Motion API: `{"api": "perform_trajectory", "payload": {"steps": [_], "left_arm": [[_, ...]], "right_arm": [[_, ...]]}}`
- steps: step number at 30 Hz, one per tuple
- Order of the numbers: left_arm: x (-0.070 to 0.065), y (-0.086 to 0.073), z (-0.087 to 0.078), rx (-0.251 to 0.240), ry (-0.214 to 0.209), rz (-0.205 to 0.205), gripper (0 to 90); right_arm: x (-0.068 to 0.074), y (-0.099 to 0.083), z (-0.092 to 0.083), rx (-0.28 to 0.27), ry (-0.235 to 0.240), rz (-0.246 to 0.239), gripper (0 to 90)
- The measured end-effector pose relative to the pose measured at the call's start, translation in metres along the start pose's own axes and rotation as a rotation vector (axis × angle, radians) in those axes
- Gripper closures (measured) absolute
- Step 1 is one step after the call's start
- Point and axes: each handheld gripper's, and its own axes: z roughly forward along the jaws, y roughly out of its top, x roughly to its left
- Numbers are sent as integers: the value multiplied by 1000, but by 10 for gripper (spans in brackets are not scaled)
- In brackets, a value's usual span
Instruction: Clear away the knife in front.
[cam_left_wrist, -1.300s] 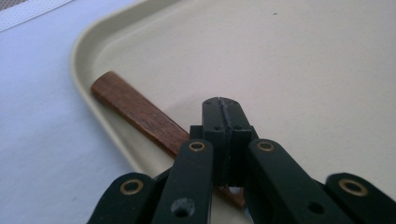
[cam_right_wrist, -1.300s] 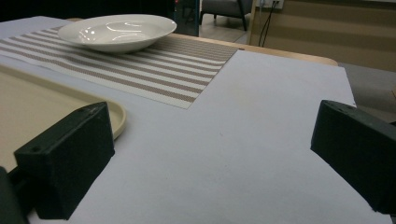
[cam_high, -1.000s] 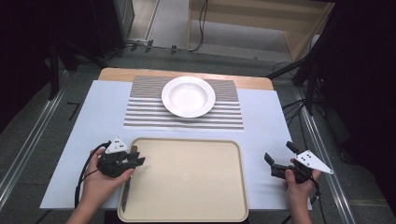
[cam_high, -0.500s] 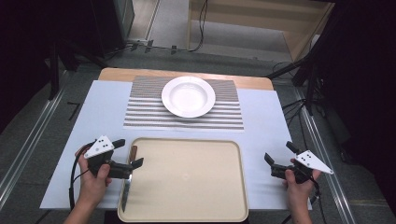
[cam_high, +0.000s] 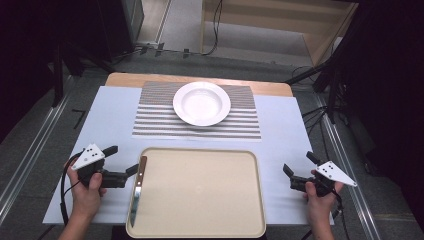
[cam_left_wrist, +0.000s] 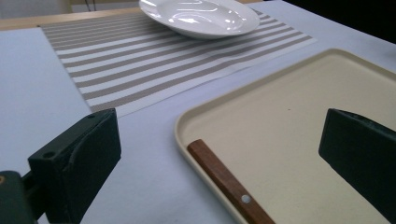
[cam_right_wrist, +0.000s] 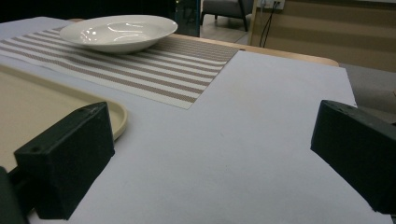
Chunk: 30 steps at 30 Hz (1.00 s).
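Observation:
A knife with a brown wooden handle (cam_high: 141, 170) lies along the left rim of the beige tray (cam_high: 200, 200), blade toward me. In the left gripper view the knife handle (cam_left_wrist: 224, 182) rests just inside the tray's rim (cam_left_wrist: 184, 122), between and beyond my jaws. My left gripper (cam_high: 122, 160) stands open just left of the tray, holding nothing. Right of the tray, my right gripper (cam_high: 299, 163) is open over bare table. A white deep plate (cam_high: 201, 103) sits on the striped placemat (cam_high: 150, 117) at the back.
A pale blue sheet (cam_high: 110, 115) covers the table; the wooden table edge (cam_high: 125, 77) shows at the back. In the right gripper view the plate (cam_right_wrist: 116, 30) and the tray's corner (cam_right_wrist: 114, 112) lie to the left. Cables and dark stands surround the table.
My left gripper has let go of the knife, opened, and drawn back to the left off the tray's edge. The knife now lies on the tray. The right gripper has not moved.

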Motion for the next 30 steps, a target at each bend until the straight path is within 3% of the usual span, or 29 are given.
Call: {"api": "perform_trajectory", "payload": {"steps": [15,25,30], "left_arm": [[40,-13,-29,-41,105,-58,0],[56,-22,-42,-55,160,-80,0],[62,-26,-45,-70,166,-108,0]], "right_arm": [[0,0,0,-1,1,1,0],[0,0,0,-1,0,1,0],[0,0,0,-1,-1,3,0]]}}
